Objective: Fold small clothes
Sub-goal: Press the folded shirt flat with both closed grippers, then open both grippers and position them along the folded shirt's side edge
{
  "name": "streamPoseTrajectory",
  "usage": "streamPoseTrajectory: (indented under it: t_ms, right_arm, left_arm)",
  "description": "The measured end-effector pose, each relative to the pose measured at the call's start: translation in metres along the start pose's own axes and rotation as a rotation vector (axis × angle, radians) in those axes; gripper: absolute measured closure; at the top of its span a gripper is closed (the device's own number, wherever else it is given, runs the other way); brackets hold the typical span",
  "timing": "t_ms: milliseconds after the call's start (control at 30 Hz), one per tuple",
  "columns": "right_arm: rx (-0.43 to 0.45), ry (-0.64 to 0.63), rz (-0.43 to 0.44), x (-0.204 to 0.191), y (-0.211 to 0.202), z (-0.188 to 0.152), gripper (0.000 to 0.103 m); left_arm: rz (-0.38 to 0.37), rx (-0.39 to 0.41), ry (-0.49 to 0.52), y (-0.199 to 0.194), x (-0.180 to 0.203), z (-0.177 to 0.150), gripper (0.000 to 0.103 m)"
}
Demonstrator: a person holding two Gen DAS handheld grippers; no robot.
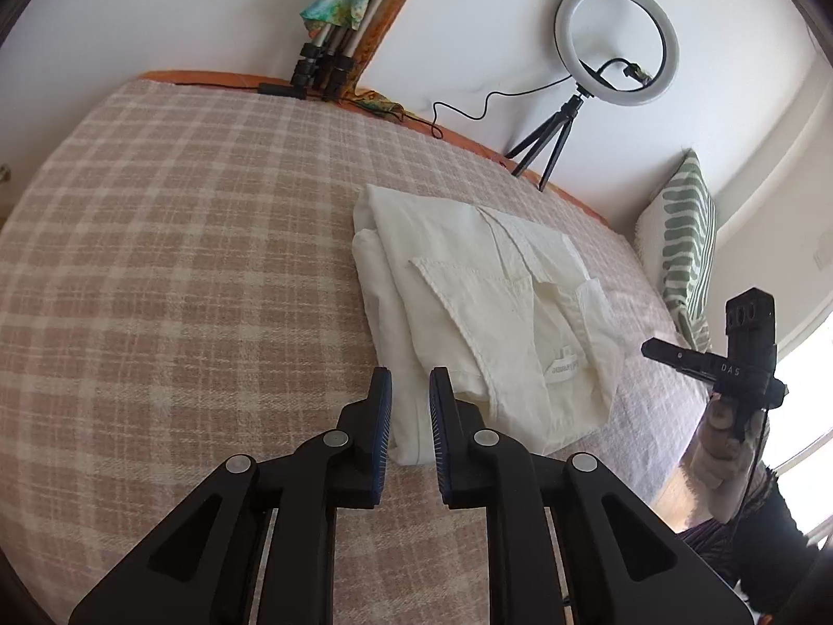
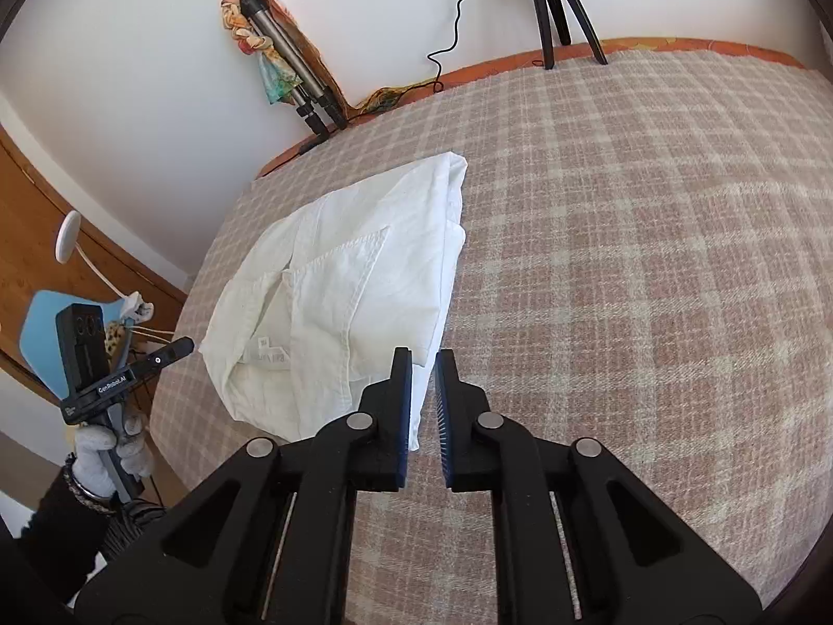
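Folded white shirt lying lengthwise toward bed's far edge, near corner just ahead of left gripper; right gripper likewise close; both parted, empty.

We see a white shirt on a pink-and-cream plaid blanket, a green-striped pillow far right.

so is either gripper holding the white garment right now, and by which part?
Neither. Left gripper and right gripper are both open with nothing between the fingers, each at a near edge of the folded white garment.
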State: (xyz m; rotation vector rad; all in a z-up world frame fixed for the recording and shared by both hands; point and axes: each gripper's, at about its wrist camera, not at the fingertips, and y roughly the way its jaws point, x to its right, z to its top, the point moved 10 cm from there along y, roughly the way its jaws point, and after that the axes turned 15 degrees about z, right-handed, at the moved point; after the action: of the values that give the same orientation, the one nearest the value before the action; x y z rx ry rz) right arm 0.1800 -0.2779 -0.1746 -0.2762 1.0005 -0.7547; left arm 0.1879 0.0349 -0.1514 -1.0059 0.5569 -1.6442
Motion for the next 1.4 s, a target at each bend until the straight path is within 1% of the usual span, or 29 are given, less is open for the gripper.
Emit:
streamPoseTrajectory:
  t_ms: [33, 67, 133, 200, 267, 333, 367, 400, 433, 500, 533, 600, 633, 667, 700, 767, 867, 967, 1033, 1100, 1167, 1200, 1233, 1267, 1300, 1400]
  right_arm:
    - [0.006, 0.044, 0.031, 0.003, 0.002, 0.000, 0.065]
    - [0.012, 0.077, 0.055, 0.005, 0.005, 0.000, 0.061]
    - [0.005, 0.113, 0.087, 0.007, 0.013, -0.001, 0.061]
    - [-0.006, 0.123, 0.088, 0.011, 0.022, 0.001, 0.061]
    - [-0.010, 0.143, 0.095, 0.015, 0.030, 0.001, 0.061]
    - [-0.014, 0.166, 0.119, 0.016, 0.036, 0.002, 0.061]
    - [-0.010, 0.167, 0.128, 0.015, 0.038, 0.003, 0.065]
    - [-0.011, 0.159, 0.132, 0.013, 0.041, 0.004, 0.078]
    - [-0.019, 0.145, 0.127, 0.011, 0.042, 0.004, 0.090]
    - [-0.024, 0.105, 0.098, 0.007, 0.044, 0.005, 0.095]
    - [-0.022, 0.093, 0.098, 0.002, 0.044, 0.006, 0.096]
    - [-0.006, 0.095, 0.106, -0.005, 0.035, 0.007, 0.097]
    - [0.002, 0.091, 0.129, -0.011, 0.031, 0.008, 0.098]
    - [0.005, 0.077, 0.132, -0.016, 0.027, 0.008, 0.098]
    - [0.001, 0.064, 0.116, -0.017, 0.026, 0.006, 0.098]
    - [-0.033, 0.060, 0.091, -0.014, 0.031, -0.002, 0.098]
    - [-0.090, 0.043, -0.004, 0.003, 0.046, -0.017, 0.099]
    - [-0.112, 0.047, -0.030, 0.009, 0.050, -0.023, 0.099]
    - [-0.125, 0.019, -0.043, 0.004, 0.049, -0.022, 0.099]
    - [-0.157, -0.020, -0.061, -0.002, 0.045, -0.021, 0.098]
    - [-0.150, -0.060, -0.083, -0.011, 0.037, -0.013, 0.094]
    - [-0.131, -0.084, -0.082, -0.015, 0.031, -0.007, 0.090]
    - [-0.106, -0.104, -0.075, -0.020, 0.025, 0.001, 0.078]
    - [-0.075, -0.113, -0.066, -0.021, 0.018, 0.010, 0.069]
    - [-0.042, -0.115, -0.059, -0.022, 0.012, 0.019, 0.054]
    - [0.047, -0.101, -0.021, -0.024, 0.006, 0.044, 0.053]
  left_arm:
    - [-0.038, -0.025, -0.049, 0.004, 0.000, 0.000, 0.080]
    - [-0.080, -0.053, -0.101, 0.009, 0.001, 0.000, 0.078]
    - [-0.146, -0.120, -0.194, 0.021, 0.002, -0.004, 0.077]
    - [-0.175, -0.145, -0.233, 0.029, 0.006, -0.005, 0.077]
    - [-0.182, -0.140, -0.223, 0.031, 0.013, -0.003, 0.078]
    - [-0.177, -0.137, -0.210, 0.031, 0.019, -0.002, 0.082]
    - [-0.178, -0.126, -0.204, 0.029, 0.021, 0.000, 0.086]
    - [-0.173, -0.118, -0.193, 0.028, 0.024, 0.002, 0.097]
    - [-0.159, -0.107, -0.173, 0.027, 0.026, 0.003, 0.097]
    - [-0.139, -0.081, -0.134, 0.024, 0.031, 0.007, 0.099]
    - [-0.134, -0.072, -0.123, 0.021, 0.031, 0.007, 0.100]
    - [-0.129, -0.056, -0.115, 0.015, 0.032, 0.010, 0.100]
    - [-0.124, -0.050, -0.102, 0.012, 0.031, 0.011, 0.100]
    - [-0.107, -0.048, -0.083, 0.012, 0.030, 0.009, 0.100]
    - [-0.076, -0.050, -0.060, 0.015, 0.027, 0.006, 0.100]
    - [-0.015, -0.077, -0.029, 0.026, 0.019, -0.005, 0.100]
    - [0.009, -0.107, -0.024, 0.038, 0.013, -0.016, 0.100]
    - [0.031, -0.107, 0.004, 0.040, 0.012, -0.020, 0.100]
    - [0.044, -0.100, 0.018, 0.038, 0.011, -0.020, 0.100]
    - [0.043, -0.106, 0.014, 0.035, 0.009, -0.019, 0.100]
    - [0.083, -0.116, 0.026, 0.031, 0.004, -0.019, 0.096]
    - [0.099, -0.101, 0.034, 0.026, 0.003, -0.016, 0.095]
    - [0.109, -0.073, 0.040, 0.020, 0.002, -0.011, 0.095]
    - [0.117, -0.042, 0.042, 0.013, 0.002, -0.005, 0.095]
    - [0.120, -0.011, 0.042, 0.006, 0.002, 0.002, 0.095]
    - [0.106, 0.063, 0.033, -0.007, 0.011, 0.024, 0.095]
